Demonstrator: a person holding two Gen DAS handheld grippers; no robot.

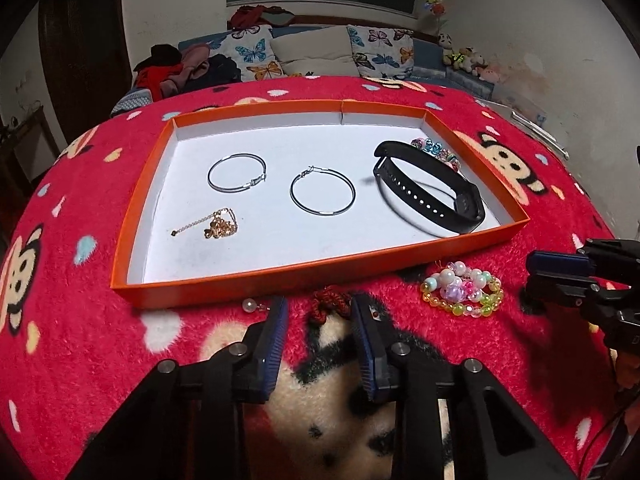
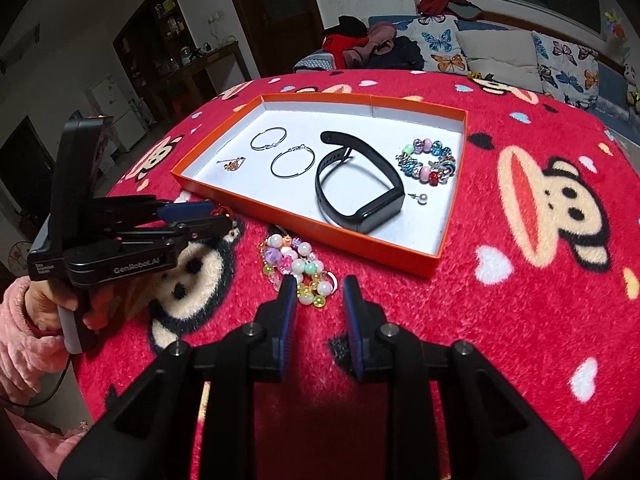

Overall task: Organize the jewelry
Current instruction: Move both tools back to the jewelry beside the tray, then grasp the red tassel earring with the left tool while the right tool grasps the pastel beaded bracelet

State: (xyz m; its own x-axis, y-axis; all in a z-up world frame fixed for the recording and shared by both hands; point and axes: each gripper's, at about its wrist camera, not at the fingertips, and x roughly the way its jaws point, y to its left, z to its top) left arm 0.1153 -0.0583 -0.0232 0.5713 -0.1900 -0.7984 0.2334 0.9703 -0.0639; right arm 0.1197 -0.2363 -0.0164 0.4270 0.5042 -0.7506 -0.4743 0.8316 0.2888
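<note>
An orange tray [image 1: 276, 280] [image 2: 304, 216] with a white floor lies on the red blanket. In it are two silver hoop earrings [image 1: 237, 172] [image 1: 322, 193], a gold chain [image 1: 220, 224], a black wristband [image 1: 430, 188] [image 2: 356, 182], a multicoloured bead bracelet [image 2: 427, 161] and a pearl stud [image 2: 422, 199]. A pastel bead bracelet [image 1: 464, 289] [image 2: 298, 266] lies in front of the tray. My left gripper [image 1: 320, 308] is open, with a red knotted cord [image 1: 328, 300] between its tips and a pearl bead [image 1: 250, 304] to the left. My right gripper [image 2: 320, 288] is open just before the pastel bracelet.
The red cartoon-monkey blanket [image 2: 520, 260] covers the table. A sofa with butterfly cushions [image 1: 332, 54] and clothes stands behind. My left gripper and the hand holding it show at the left of the right wrist view [image 2: 192, 218].
</note>
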